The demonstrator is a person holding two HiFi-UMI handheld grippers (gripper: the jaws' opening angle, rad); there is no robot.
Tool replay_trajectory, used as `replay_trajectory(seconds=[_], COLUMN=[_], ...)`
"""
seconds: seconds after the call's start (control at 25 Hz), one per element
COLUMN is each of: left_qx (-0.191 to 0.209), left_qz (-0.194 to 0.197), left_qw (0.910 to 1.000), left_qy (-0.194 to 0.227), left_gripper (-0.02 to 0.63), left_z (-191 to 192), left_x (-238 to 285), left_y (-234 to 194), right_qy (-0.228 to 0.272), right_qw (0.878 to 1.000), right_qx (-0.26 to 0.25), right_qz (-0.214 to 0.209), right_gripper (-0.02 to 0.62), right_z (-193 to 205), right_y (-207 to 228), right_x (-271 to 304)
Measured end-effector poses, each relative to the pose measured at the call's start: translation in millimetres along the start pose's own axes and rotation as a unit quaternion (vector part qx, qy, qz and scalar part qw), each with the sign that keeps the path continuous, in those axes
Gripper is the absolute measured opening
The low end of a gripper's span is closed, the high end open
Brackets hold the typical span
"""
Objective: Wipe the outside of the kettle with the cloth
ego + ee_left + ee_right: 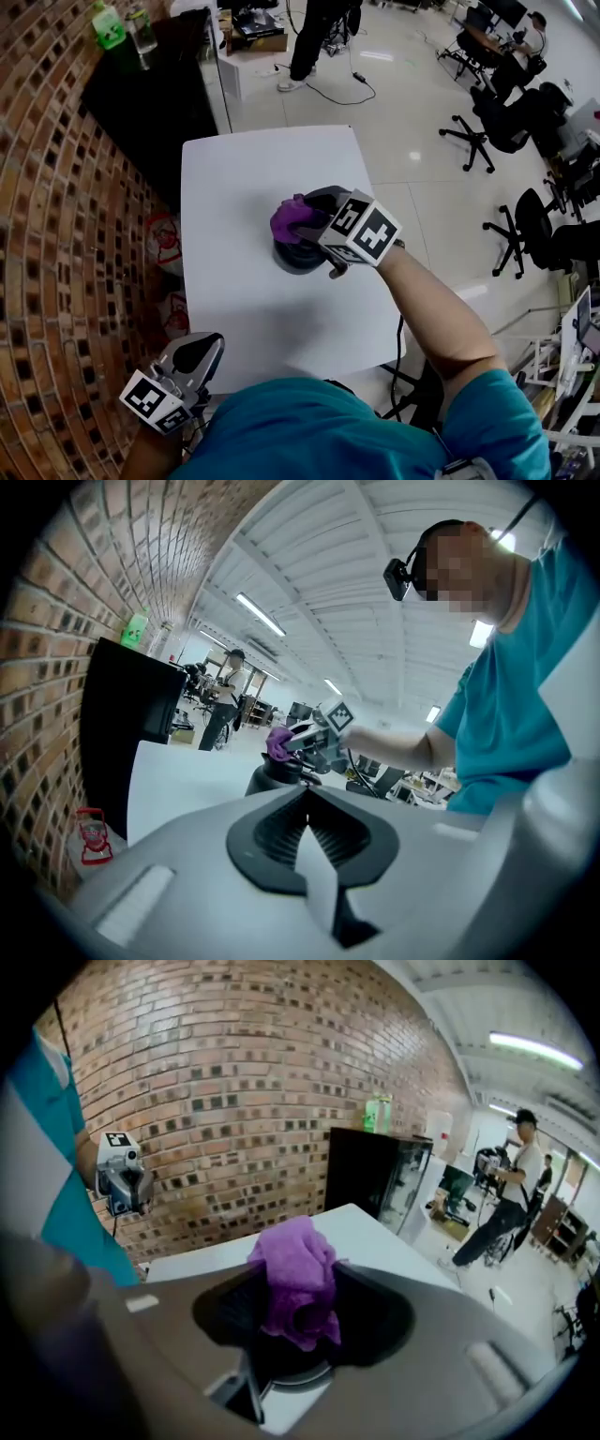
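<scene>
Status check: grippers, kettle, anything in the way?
Right gripper shut on purple cloth, at top of kettle. Left gripper shut, empty, held off the table corner. Nothing seen blocking the kettle.

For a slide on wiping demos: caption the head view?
Right gripper holds a purple cloth on the dark kettle on a white table; left gripper, shut, hovers by the near corner.

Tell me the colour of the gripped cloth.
Purple: the crumpled soft cloth shows best in the right gripper view.
</scene>
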State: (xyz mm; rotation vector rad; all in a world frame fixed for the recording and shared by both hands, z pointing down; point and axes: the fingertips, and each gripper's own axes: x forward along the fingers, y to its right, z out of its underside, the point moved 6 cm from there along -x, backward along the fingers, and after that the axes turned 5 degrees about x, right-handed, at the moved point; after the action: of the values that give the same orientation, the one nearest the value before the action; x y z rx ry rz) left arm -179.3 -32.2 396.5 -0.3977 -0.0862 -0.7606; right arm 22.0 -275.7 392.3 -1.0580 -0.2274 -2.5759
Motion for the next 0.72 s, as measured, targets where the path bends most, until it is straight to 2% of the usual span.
replay_trajectory(seconds=[0.28,0.48,0.72], left_qx=[-0.004,-0.001,0.002], left_qz=[0.001,0.007,0.004], left_qw=[0.9998,0.9997,0.9997], left_qy=[0.018,0.024,0.026], left_gripper=[0.000,0.000,0.000], left_z=[0.8,-1.2,-2.9], left_x=[-12.0,-13.6,-16.3], left_y=[-7.2,-8.9,-6.3], right_qy=[-0.021,-0.055,-0.035], right_qw=[0.999,0.998,0.999], right_qx=[0.023,0.011,0.029], right_qz=[0.001,-0.007,-0.020], right_gripper=[0.183,0.183,0.183], right_z=[29.6,51.6,39.2], right_y=[-11.0,-23.6,-10.2], right_x=[-24.8,-48.0,-41.4])
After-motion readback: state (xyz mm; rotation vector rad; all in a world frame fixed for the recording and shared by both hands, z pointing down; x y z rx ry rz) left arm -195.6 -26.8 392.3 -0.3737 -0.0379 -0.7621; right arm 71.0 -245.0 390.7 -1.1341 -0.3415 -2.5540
